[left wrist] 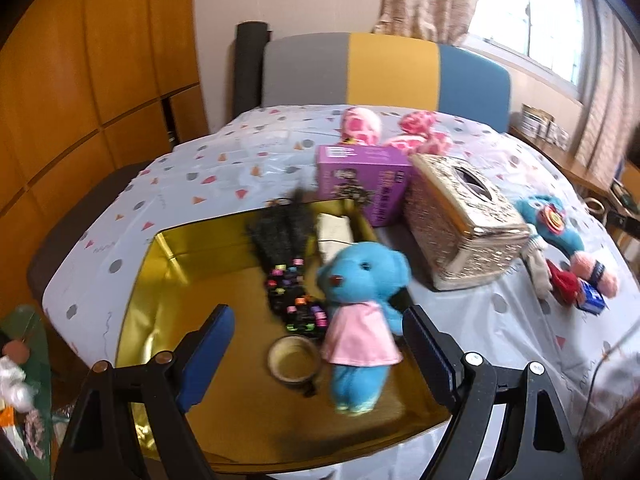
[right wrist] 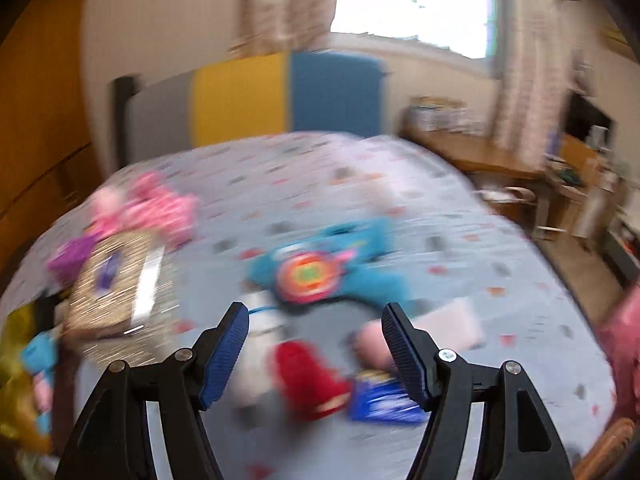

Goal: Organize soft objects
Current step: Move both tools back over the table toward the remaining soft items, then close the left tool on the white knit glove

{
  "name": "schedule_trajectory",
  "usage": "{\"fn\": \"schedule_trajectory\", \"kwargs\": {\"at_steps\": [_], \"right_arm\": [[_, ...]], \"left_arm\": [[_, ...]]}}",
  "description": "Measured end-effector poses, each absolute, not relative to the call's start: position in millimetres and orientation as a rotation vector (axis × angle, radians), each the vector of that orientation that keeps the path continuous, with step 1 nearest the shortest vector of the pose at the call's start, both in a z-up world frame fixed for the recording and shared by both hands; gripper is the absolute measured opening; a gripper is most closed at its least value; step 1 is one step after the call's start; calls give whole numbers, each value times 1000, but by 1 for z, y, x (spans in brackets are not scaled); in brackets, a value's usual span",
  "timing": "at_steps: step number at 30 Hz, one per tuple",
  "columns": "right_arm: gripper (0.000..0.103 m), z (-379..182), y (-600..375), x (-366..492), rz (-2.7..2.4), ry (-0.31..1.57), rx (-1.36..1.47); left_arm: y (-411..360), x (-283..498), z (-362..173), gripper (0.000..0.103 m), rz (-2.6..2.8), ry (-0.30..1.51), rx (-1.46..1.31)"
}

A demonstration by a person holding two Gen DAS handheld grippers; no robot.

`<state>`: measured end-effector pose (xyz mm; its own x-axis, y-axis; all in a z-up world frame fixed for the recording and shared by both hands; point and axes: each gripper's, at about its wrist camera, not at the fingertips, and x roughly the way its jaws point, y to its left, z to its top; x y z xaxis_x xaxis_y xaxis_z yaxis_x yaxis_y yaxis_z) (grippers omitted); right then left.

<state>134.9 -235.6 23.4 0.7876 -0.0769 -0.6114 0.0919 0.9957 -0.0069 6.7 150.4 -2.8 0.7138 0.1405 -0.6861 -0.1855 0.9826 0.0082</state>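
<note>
A gold box (left wrist: 160, 280) sits on the table with a blue teddy bear in a pink dress (left wrist: 360, 320), a black beaded plush (left wrist: 288, 272), a tape roll (left wrist: 294, 358) and a beige bundle (left wrist: 334, 232) inside. My left gripper (left wrist: 320, 332) hovers open above the box, near the bear, gripping nothing. My right gripper (right wrist: 314, 344) is open and empty over a blurred heap: a teal plush with a round patch (right wrist: 320, 272), a red soft item (right wrist: 312, 380), a pink ball (right wrist: 370, 344) and a blue packet (right wrist: 384, 404). Pink spotted plush toys (left wrist: 396, 132) lie at the far side.
A gold tissue box (left wrist: 460, 216) and a purple carton (left wrist: 364, 188) stand behind the gold box. A grey, yellow and blue chair back (left wrist: 384, 72) rises beyond the patterned tablecloth (left wrist: 224, 160). A wooden desk (right wrist: 492, 160) stands at the right. The right wrist view is motion-blurred.
</note>
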Motion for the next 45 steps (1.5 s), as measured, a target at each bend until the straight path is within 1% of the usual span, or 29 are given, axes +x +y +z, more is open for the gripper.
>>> {"fn": "schedule_trajectory", "kwargs": {"at_steps": [4,6,8,11,16,19,21,22,23,24,27,32,41,44,45], "right_arm": [[70,8,-291,136,-256,639,130],[70,-2,-324,137,-287,683,295],[70,-2,-340,133,-306,661,383],[71,-8,-356,130,-303,678,480],[71,-12,-357,129,-290,694,514],[71,-14,-356,130,-277,703,527],[71,-16,-356,130,-269,707,538],[71,-17,-357,130,-265,710,544],[71,-18,-357,131,-260,713,550],[71,-18,-358,131,-257,714,554],[71,-18,-358,131,-242,712,568],[71,-19,-357,134,-208,718,580],[71,-21,-353,137,-127,721,604],[71,-22,-353,138,-105,726,622],[71,-22,-353,138,-101,728,626]], "left_arm": [[129,13,-2,86,129,764,-27],[115,17,-4,86,91,777,-18],[101,23,-6,86,43,793,-6],[72,30,-10,86,-27,804,39],[32,48,-20,86,-142,849,66],[7,61,-25,79,-210,876,46],[-15,71,-27,70,-254,890,59],[-24,76,-27,67,-273,894,64],[-36,82,-28,61,-298,899,67],[-45,88,-29,57,-313,906,70],[-74,112,-32,56,-356,926,62],[-111,160,-39,56,-349,949,42],[-150,234,-71,63,-231,1021,38],[-158,251,-83,63,-190,1042,59],[-161,257,-90,58,-182,1056,75]]}}
